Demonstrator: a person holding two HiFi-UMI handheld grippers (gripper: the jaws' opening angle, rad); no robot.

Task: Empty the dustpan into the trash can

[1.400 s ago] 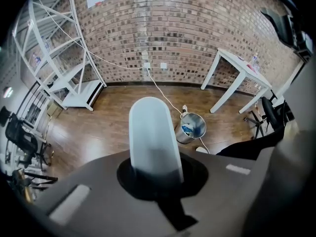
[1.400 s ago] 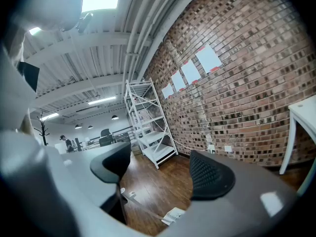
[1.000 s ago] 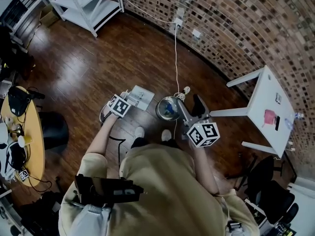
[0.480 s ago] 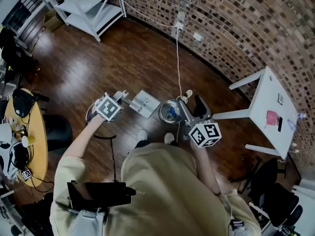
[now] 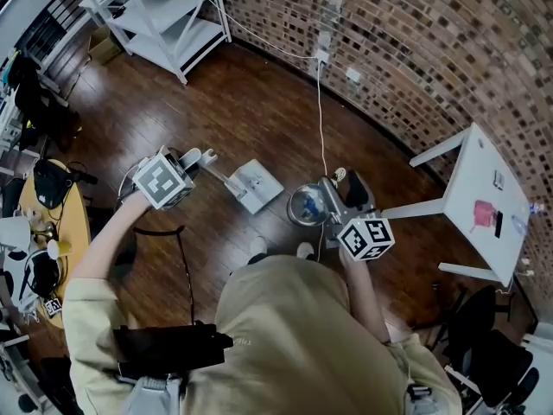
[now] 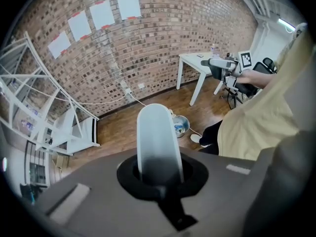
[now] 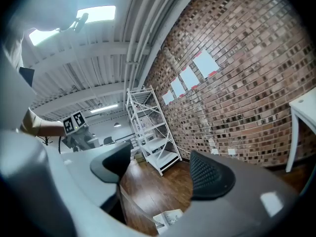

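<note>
A white dustpan hangs above the wooden floor by its thin handle, which my left gripper is shut on. In the left gripper view the pale rounded handle stands straight out in front of the camera. The trash can, a small metal bucket with blue scraps inside, stands on the floor to the right of the dustpan and shows again as the bucket. My right gripper is held level above and just right of the bucket. Its black pads stand apart with nothing gripped between them.
A white cable runs from a wall socket down to the bucket. The brick wall curves behind. There is a white table at the right, a white shelf rack at the far left, and a cluttered round wooden table at the left edge.
My left gripper has risen and swung left in the picture. The dustpan came up off the floor with it. The right gripper has stayed beside the bucket.
</note>
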